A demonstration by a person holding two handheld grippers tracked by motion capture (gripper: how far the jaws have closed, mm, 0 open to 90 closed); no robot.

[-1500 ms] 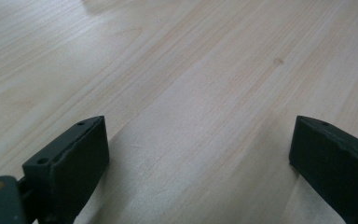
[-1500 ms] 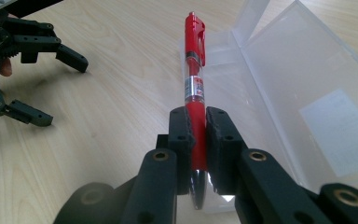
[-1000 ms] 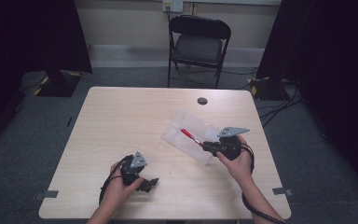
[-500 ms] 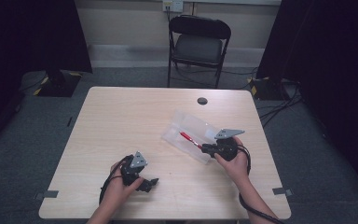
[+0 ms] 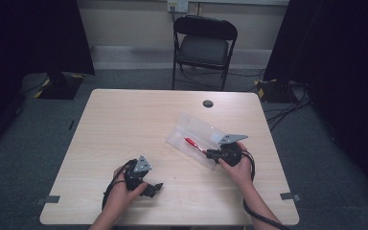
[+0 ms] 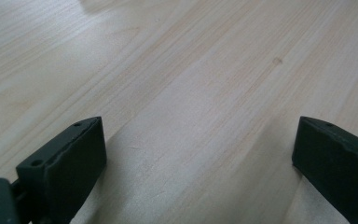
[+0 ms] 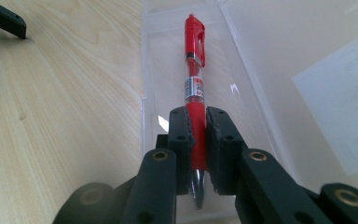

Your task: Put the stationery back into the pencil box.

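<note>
A red pen (image 7: 195, 74) lies lengthwise in the tray of an open clear plastic case (image 7: 256, 84). My right gripper (image 7: 199, 140) is shut on the pen's red grip end, inside the tray. In the high view the pen (image 5: 192, 143) and the case (image 5: 199, 129) sit right of the table's middle, with the right gripper (image 5: 210, 154) at the case's near end. My left gripper (image 5: 156, 188) rests near the front left of the table, jaws spread wide over bare wood. In the left gripper view nothing lies between its jaws (image 6: 196, 154).
The light wooden table (image 5: 124, 124) has a dark round cable hole (image 5: 208, 103) near its far edge. A black folding chair (image 5: 202, 45) stands behind the table. Cables trail from both grippers over the front edge.
The right gripper has shifted slightly toward the table's front with the pen's near end. The left gripper has stayed where it was.
</note>
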